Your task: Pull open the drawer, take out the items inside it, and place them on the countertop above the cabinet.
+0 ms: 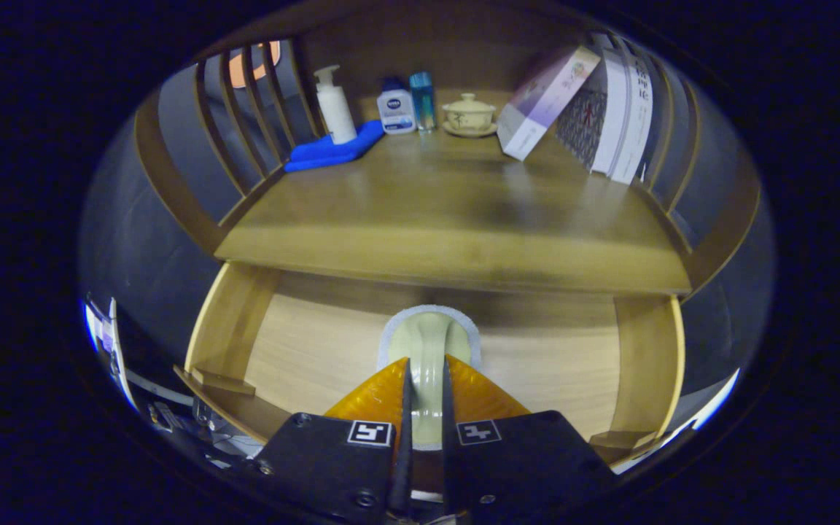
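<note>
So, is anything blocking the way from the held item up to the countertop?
Nothing visible does. The gripper is shut on the pale brush over the open drawer; the near countertop is bare, bottles and books stand at the back.

Camera rides the tool (424,379), facing drawer (303,350) closely.

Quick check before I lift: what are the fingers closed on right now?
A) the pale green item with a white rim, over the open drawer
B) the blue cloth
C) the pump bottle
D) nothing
A: the fingers press on both sides of the pale green item above the open drawer.
</note>
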The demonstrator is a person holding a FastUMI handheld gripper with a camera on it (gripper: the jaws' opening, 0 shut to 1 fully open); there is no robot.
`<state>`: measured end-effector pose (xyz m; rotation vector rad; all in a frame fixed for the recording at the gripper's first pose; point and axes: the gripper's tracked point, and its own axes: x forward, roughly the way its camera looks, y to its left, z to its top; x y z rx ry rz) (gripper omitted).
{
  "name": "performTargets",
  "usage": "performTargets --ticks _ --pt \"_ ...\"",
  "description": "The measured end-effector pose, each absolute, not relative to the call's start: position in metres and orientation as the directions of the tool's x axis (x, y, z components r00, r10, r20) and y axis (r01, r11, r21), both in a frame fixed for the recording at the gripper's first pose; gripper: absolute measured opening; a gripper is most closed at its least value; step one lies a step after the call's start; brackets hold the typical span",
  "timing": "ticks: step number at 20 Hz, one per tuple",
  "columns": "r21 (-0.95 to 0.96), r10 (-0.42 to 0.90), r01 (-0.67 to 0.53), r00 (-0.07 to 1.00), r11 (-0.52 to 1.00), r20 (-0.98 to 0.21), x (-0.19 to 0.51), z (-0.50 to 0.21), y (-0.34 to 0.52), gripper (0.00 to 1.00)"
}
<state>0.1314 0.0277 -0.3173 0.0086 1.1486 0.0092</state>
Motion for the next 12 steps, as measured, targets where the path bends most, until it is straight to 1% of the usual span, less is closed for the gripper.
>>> performTargets --ticks 3,6,12 --pt "-0.006 0.006 -0.024 0.448 1.0 -0.894 0.136 -0.292 0.028 0.19" --pt "-0.013 -0.002 -0.02 0.475 1.0 -0.88 0.147 -0.272 0.025 0.19" --pt "-0.06 -0.057 0.012 0.516 0.998 -0.855 0.195 -0.242 0.009 0.19"
